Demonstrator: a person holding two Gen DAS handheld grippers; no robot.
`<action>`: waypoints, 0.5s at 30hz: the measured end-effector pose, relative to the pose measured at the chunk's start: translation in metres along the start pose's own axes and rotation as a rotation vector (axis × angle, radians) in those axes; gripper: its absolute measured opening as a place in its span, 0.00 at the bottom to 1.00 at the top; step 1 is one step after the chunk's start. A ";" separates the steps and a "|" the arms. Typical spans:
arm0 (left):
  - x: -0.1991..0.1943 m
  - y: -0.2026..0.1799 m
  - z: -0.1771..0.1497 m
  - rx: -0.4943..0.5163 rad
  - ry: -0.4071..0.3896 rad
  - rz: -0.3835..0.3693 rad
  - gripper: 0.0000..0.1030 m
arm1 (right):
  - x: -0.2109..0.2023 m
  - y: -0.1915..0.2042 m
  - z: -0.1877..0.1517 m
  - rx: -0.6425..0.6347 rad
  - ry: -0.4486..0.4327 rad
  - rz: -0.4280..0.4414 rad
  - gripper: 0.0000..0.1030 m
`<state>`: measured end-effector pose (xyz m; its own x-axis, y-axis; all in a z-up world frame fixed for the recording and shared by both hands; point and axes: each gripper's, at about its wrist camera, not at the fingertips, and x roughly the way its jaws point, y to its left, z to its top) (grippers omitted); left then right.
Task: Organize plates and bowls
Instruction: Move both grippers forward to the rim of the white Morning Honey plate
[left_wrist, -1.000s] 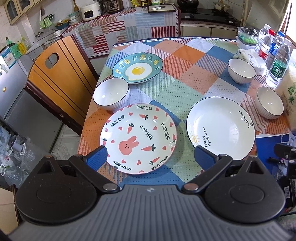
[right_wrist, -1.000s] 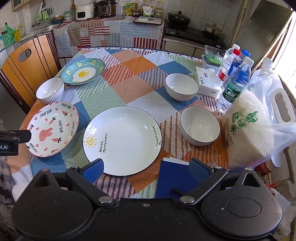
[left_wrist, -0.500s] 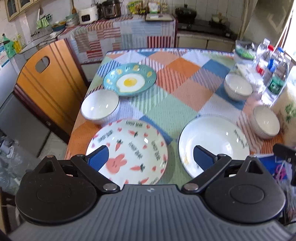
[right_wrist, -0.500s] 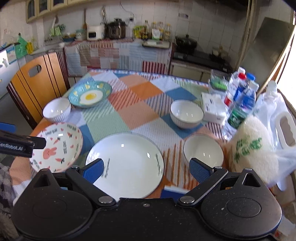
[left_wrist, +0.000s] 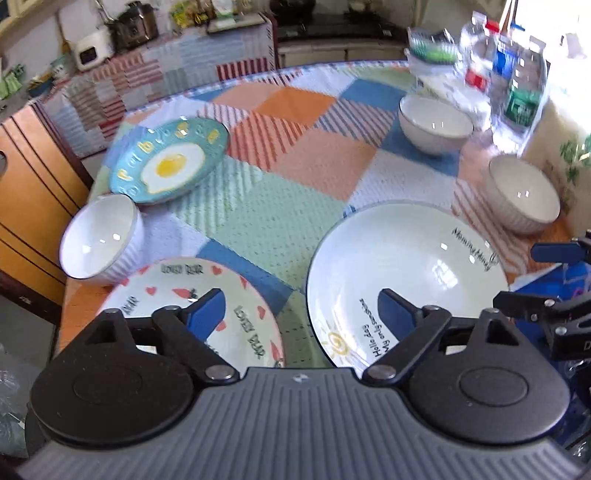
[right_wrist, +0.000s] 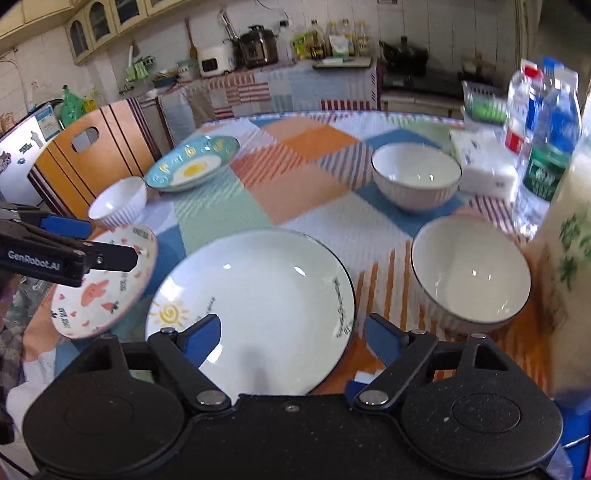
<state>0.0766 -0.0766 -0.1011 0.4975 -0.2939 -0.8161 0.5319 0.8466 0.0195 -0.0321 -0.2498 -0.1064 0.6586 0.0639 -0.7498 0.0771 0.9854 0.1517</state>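
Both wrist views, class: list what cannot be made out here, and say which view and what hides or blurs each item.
- Bunny plate, left wrist view: near half hidden behind the left gripper, whose jaws are closing with nothing pressed.
- White sun plate, right wrist view: near rim hidden behind the right gripper, jaws also closing.
- Water bottles, left wrist view: labels unreadable from blur.
- Rice bag, right wrist view: cut off by the edge.

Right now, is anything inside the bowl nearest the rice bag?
Nothing: the bowl shows a bare white inside with glints. The cloth beneath it is covered.
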 end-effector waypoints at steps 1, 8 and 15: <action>0.009 0.000 0.000 -0.014 0.029 -0.017 0.79 | 0.005 -0.004 -0.004 0.024 0.012 0.002 0.85; 0.053 0.008 -0.006 -0.045 0.114 -0.043 0.61 | 0.026 -0.020 -0.017 0.121 0.059 0.057 0.63; 0.047 0.018 -0.008 0.002 0.087 -0.039 0.37 | 0.040 -0.031 -0.027 0.186 0.106 0.069 0.31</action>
<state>0.1040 -0.0717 -0.1435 0.4152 -0.2866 -0.8634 0.5508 0.8345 -0.0121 -0.0282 -0.2737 -0.1584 0.5858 0.1562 -0.7953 0.1776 0.9327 0.3140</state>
